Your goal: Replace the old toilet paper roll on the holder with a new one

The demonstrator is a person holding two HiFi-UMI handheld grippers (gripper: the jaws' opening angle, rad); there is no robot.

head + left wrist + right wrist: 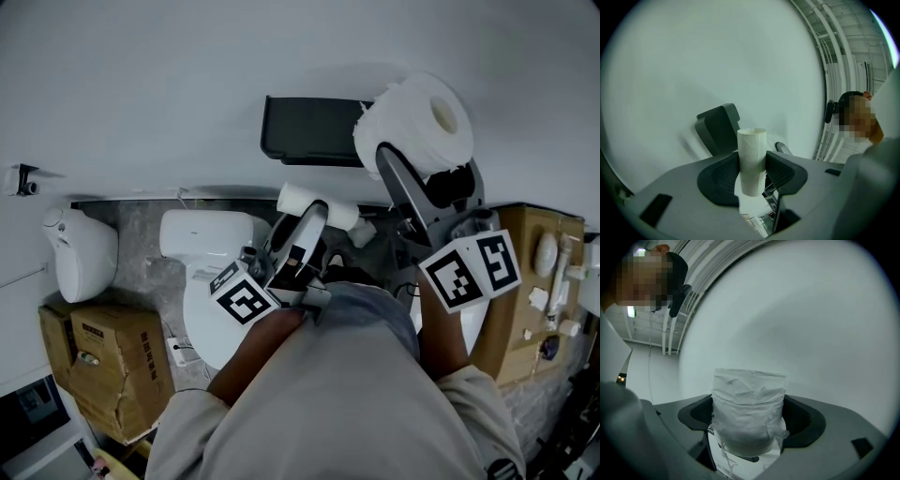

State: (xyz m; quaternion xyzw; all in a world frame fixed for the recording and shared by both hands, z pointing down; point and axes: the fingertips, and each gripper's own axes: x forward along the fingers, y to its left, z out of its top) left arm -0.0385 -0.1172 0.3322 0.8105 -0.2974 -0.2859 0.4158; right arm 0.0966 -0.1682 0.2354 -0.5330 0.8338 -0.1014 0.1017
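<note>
The dark toilet paper holder (309,129) hangs on the white wall, also seen as a dark bracket (719,127) in the left gripper view. My left gripper (314,214) is shut on the old, nearly bare cardboard roll (314,204), which stands upright between the pads (751,159), below and in front of the holder. My right gripper (412,155) is shut on the new full white roll (417,122), raised just right of the holder; its crinkled paper (749,411) fills the jaws. A loose torn edge hangs from it.
A white toilet (211,272) stands below the holder. A cardboard box (108,361) and a white wall unit (80,248) are at the left. A wooden cabinet (539,281) with small white items stands at the right. A blurred person shows in both gripper views.
</note>
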